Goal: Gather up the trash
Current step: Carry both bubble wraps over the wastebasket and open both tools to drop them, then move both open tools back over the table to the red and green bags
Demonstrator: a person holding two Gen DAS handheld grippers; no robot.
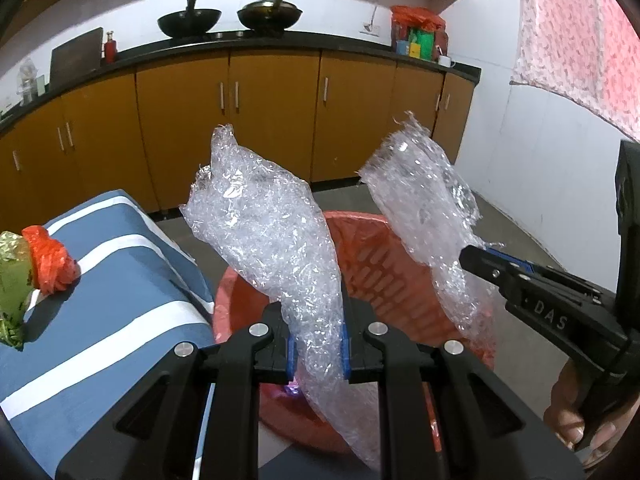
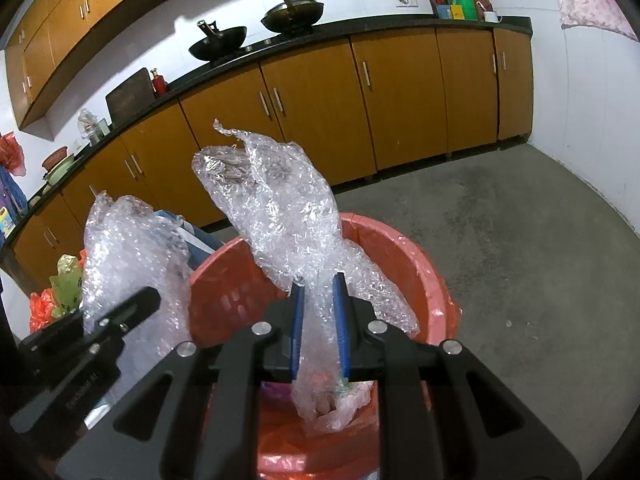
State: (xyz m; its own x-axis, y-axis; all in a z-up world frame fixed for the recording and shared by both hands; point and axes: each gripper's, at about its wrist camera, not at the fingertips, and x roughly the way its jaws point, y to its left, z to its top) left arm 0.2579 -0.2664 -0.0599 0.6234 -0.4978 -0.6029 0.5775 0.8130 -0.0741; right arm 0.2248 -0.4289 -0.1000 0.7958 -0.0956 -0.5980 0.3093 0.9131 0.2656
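Note:
A crumpled sheet of clear bubble wrap [image 1: 264, 220] stands up between the blue pads of my left gripper [image 1: 316, 320], which is shut on it. My right gripper [image 2: 319, 296] is shut on a second piece of bubble wrap [image 2: 280, 208]. Both pieces hang over a red slatted basket [image 1: 372, 264] lined with a red bag [image 2: 400, 256]. In the left wrist view the right gripper [image 1: 480, 258] comes in from the right with its bubble wrap [image 1: 420, 192]. In the right wrist view the left gripper [image 2: 148, 300] and its sheet [image 2: 132, 248] are at the left.
A surface under a blue and white striped cloth [image 1: 100, 300] lies left of the basket, with an orange plastic bag [image 1: 52, 264] and green foil wrapping [image 1: 12, 280] on it. Brown cabinets [image 1: 272, 112] run along the back. Bare grey floor [image 2: 500, 220] spreads to the right. A hand [image 1: 572, 412] holds the right gripper.

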